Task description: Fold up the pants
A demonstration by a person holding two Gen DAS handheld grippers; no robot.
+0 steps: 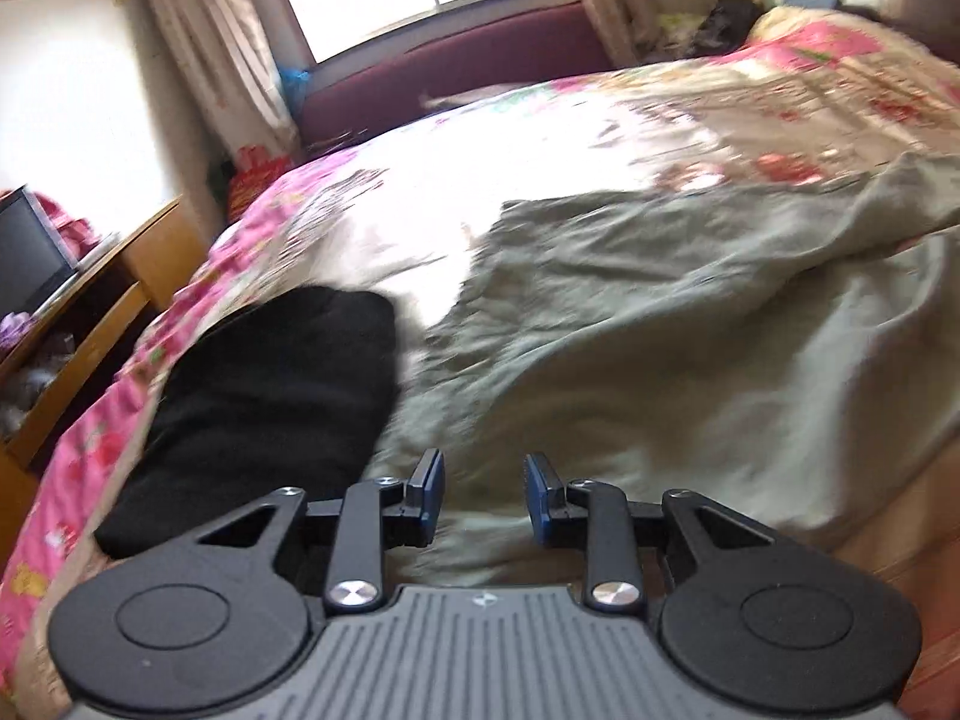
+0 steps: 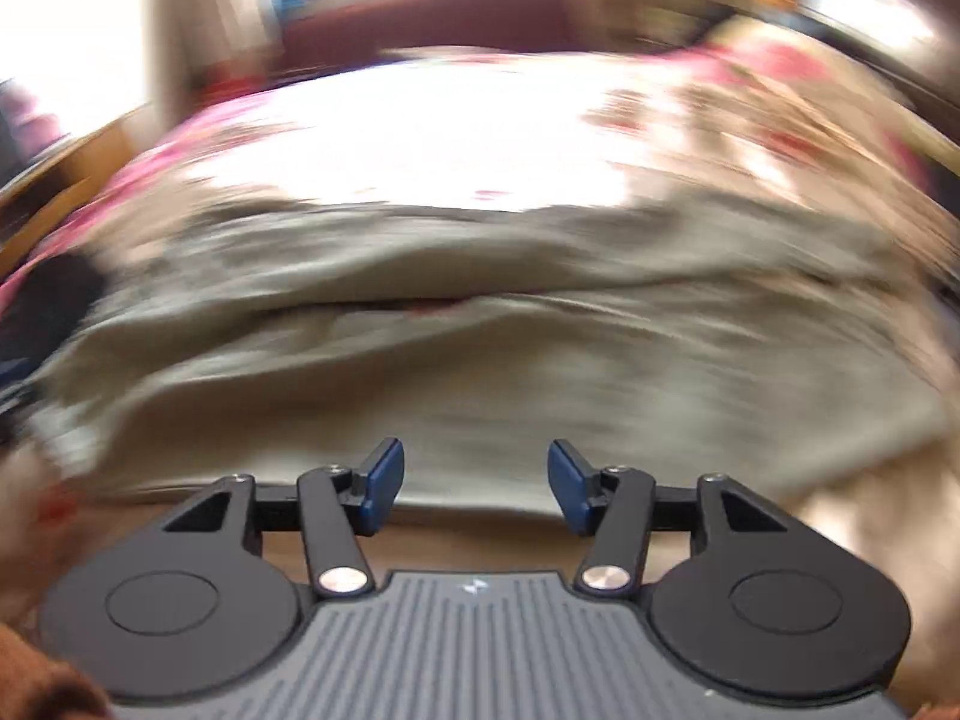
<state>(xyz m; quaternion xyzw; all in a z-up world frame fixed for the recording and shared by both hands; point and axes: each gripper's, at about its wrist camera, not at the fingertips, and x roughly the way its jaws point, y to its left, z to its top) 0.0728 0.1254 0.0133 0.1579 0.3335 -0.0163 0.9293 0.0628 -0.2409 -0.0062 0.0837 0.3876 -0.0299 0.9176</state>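
Grey-green pants lie spread and wrinkled across the near side of a floral bed. My left gripper is open and empty, just above the pants' near edge. In the blurred right wrist view the pants fill the middle. My right gripper is open and empty over their near edge. A fold line runs across the pants in that view.
A folded black garment lies on the bed left of the pants. A wooden desk with a dark screen stands at the left. A maroon headboard and a window lie beyond. Piled bedding sits far right.
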